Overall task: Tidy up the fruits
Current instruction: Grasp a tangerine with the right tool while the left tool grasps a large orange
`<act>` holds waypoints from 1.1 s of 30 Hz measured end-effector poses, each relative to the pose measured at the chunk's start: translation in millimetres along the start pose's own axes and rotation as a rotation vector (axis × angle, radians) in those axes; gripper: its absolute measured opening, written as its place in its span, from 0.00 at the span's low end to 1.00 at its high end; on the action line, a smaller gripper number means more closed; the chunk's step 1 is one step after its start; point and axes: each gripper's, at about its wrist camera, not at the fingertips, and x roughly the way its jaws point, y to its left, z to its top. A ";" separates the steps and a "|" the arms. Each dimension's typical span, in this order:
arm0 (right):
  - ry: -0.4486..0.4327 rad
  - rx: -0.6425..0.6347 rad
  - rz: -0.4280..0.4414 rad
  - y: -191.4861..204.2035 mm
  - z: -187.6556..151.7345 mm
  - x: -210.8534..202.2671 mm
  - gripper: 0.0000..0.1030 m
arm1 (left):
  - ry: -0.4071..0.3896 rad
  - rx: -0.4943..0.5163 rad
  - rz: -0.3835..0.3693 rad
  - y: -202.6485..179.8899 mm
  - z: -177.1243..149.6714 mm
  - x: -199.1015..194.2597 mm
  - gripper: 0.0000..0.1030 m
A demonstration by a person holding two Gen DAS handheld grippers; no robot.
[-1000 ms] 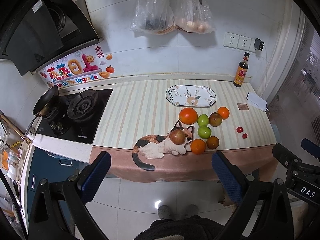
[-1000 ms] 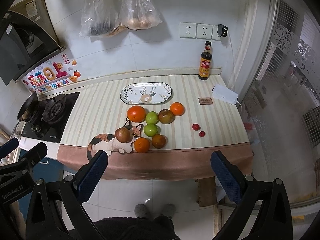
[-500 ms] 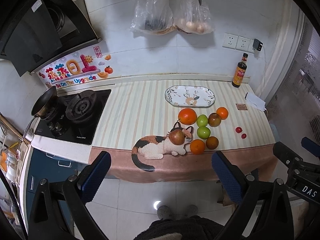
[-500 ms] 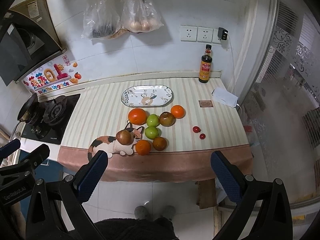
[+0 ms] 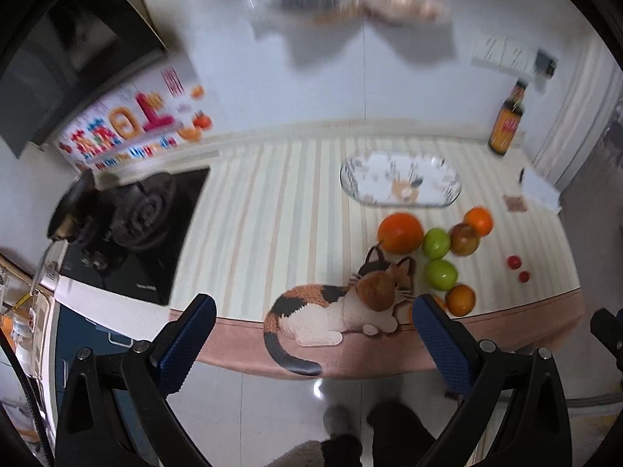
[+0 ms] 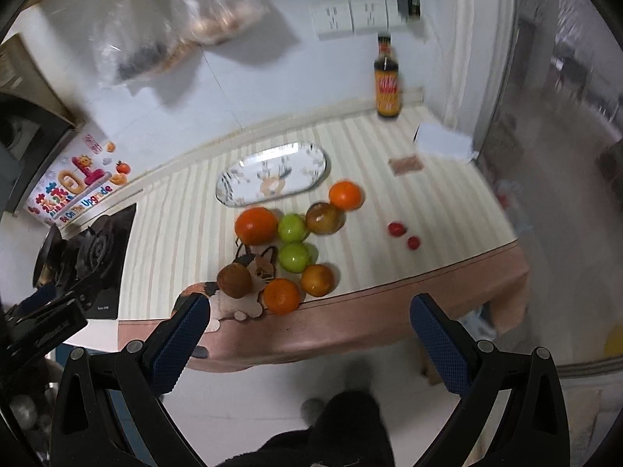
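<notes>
Closer now, both views blur; left tongs (image 5: 313, 323) hide one orange (image 6: 281, 295).

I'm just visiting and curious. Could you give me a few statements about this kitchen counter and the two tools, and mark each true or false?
1. The oval plate has no fruit on it. True.
2. The left gripper is clamped on an orange. False: its jaws are wide apart and hold nothing.
3. Two green fruits lie next to each other among the oranges. True.
4. The dark sauce bottle lies tipped over. False: it stands upright by the wall.
5. The right gripper is open and has not reached the fruit. True.
</notes>
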 end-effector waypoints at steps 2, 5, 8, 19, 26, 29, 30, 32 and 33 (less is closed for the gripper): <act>0.058 0.026 0.040 -7.4 14.5 38.3 1.00 | 0.031 0.018 -0.005 -7.5 11.5 24.7 1.00; 0.114 0.047 0.079 -16.5 36.5 86.6 1.00 | 0.062 0.092 0.019 -27.5 31.5 65.6 1.00; 0.178 0.064 0.089 -28.3 63.8 140.4 0.99 | 0.091 0.242 0.074 -59.9 54.7 107.8 1.00; 0.375 0.144 0.103 -79.3 137.1 294.2 0.99 | 0.324 0.726 0.005 -159.1 82.5 254.2 1.00; 0.432 0.206 0.099 -95.0 158.9 350.1 0.99 | 0.469 0.794 -0.159 -184.9 81.3 292.3 0.92; 0.452 0.262 0.113 -97.4 165.8 374.5 0.97 | 0.464 0.717 -0.222 -173.7 94.4 288.8 0.69; 0.465 0.275 0.121 -96.8 167.0 383.5 0.96 | 0.473 0.692 -0.230 -169.6 97.1 290.5 0.69; 0.485 0.278 0.109 -94.2 167.0 395.9 0.88 | 0.471 0.649 -0.246 -162.7 99.1 291.1 0.68; 0.494 0.273 0.109 -92.2 166.8 400.6 0.80 | 0.465 0.637 -0.248 -160.8 98.5 290.5 0.68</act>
